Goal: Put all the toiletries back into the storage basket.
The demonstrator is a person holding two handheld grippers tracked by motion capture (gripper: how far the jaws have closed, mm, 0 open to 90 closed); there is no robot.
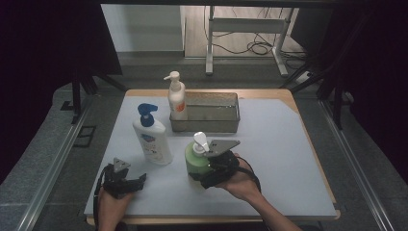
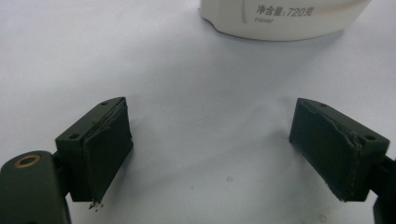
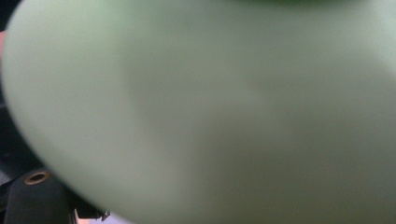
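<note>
Filling the right gripper view up close, the green pump bottle (image 3: 210, 107) is standing upright on the tabletop (image 1: 279, 144), in front of the metal tray (image 1: 211, 126). Right gripper (image 1: 204, 175) is reaching in level from the bottle's right, fingers spread wide around its body; whether they are pressing I cannot tell. Left gripper (image 2: 224, 154) is idling farther left, fingers open and empty.

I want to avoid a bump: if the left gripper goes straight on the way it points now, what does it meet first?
Most likely the white bottle with the blue pump. The left gripper is open with bare table between its fingers, and that bottle's base stands ahead; how far is unclear.
</note>
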